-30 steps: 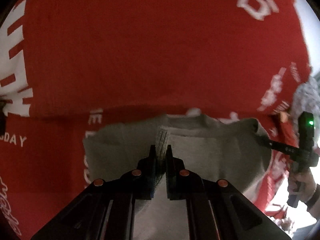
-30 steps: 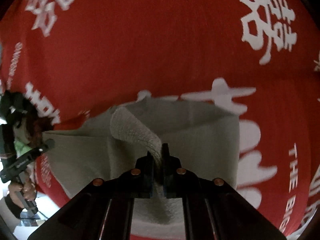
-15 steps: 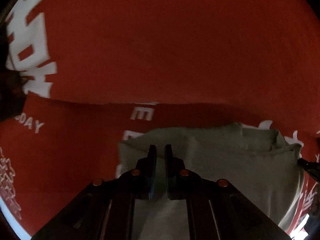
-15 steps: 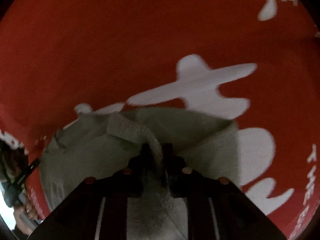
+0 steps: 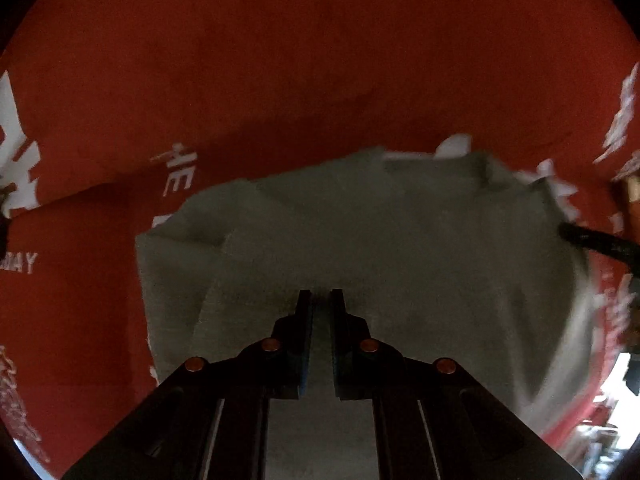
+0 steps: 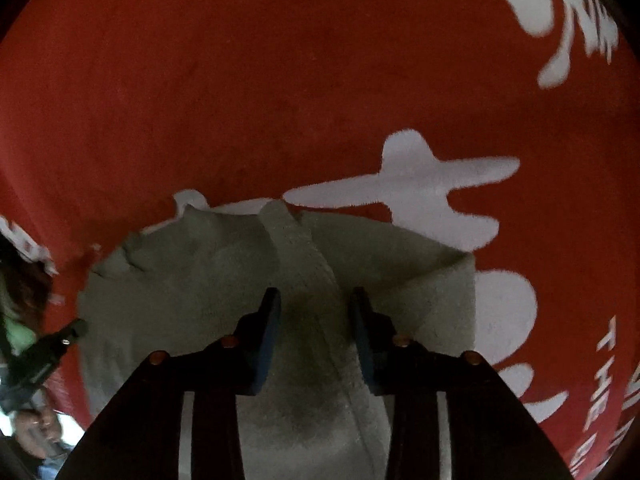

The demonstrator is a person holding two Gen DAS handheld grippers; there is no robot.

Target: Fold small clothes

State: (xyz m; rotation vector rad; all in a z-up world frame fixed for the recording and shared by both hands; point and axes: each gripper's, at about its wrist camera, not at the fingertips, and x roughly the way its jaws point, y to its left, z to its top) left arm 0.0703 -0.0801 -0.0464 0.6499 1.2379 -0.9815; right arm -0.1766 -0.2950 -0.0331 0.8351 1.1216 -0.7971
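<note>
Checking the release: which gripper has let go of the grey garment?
The right gripper: its jaws have just been opening, apart around the garment's ribbed band. The left gripper is shut.

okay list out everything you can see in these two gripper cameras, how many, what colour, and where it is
garment: one, grey-green, lying partly folded on the cloth, under both grippers
ribbed band: one, grey-green, part of the garment, running between the right gripper's fingers
cloth: one, red with white lettering, spread under the garment and filling both views
left gripper: one, black, jaws shut on a fold of the garment
right gripper: one, black, jaws apart and just been opening, with the ribbed band between them, pads not pressing on it
hand: one, at the lower left edge of the right view, holding the left gripper's handle
</note>
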